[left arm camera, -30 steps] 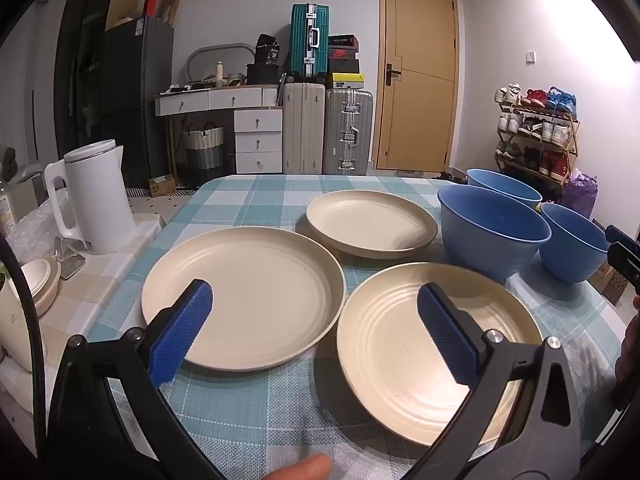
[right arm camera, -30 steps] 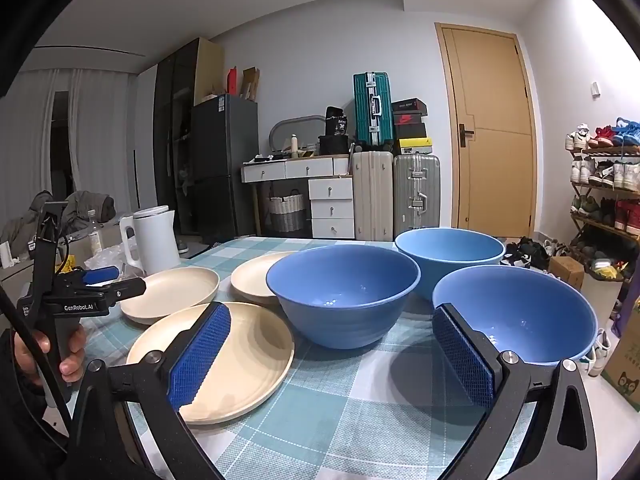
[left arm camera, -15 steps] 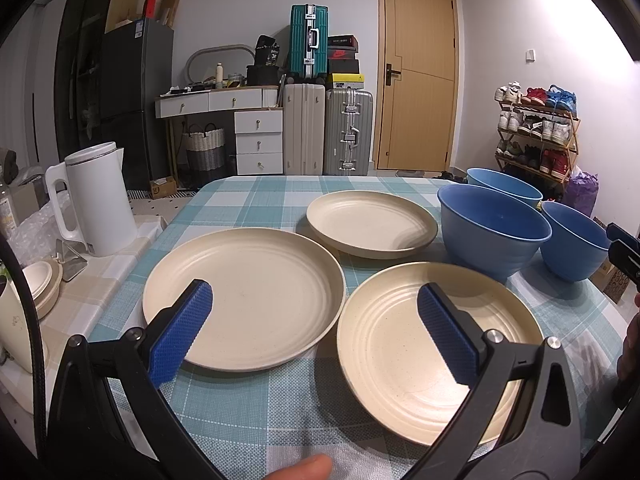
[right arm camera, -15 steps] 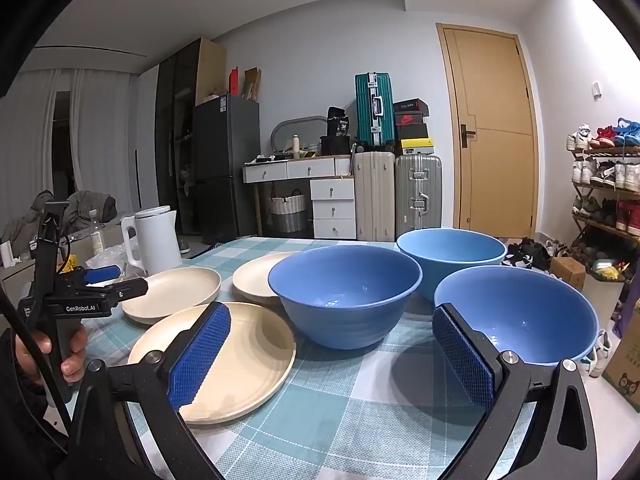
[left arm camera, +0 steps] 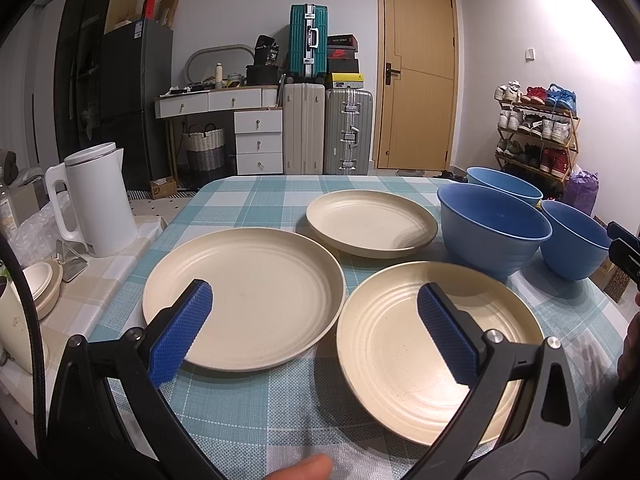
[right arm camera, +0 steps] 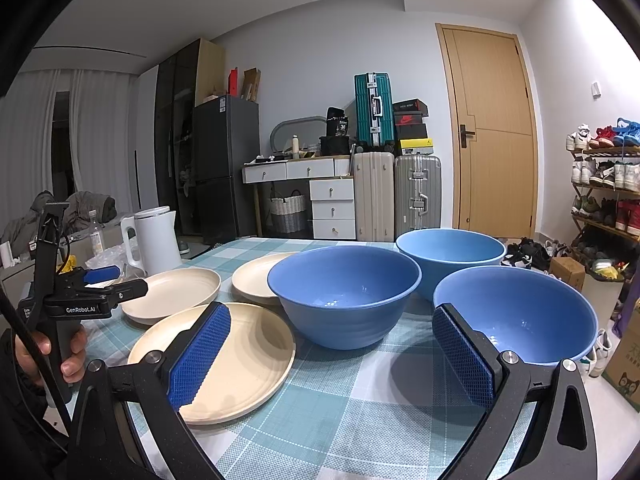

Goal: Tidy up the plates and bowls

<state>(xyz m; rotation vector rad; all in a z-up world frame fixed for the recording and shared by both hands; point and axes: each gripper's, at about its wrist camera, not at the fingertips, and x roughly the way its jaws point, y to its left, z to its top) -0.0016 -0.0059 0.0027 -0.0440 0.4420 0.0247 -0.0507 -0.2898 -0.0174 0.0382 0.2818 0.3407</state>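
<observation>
Three cream plates lie on the checked tablecloth: a left plate, a near right plate and a far plate. Three blue bowls stand to their right: a middle bowl, a far bowl and a right bowl. My left gripper hovers open above the near edges of the two front plates, holding nothing. My right gripper is open and empty, low over the cloth in front of the middle bowl and the right bowl. The near plate sits behind its left finger.
A white kettle stands on a side counter left of the table, with a small cream pot nearer me. The table's right edge runs just past the bowls; a cardboard box and a shoe rack are beyond it.
</observation>
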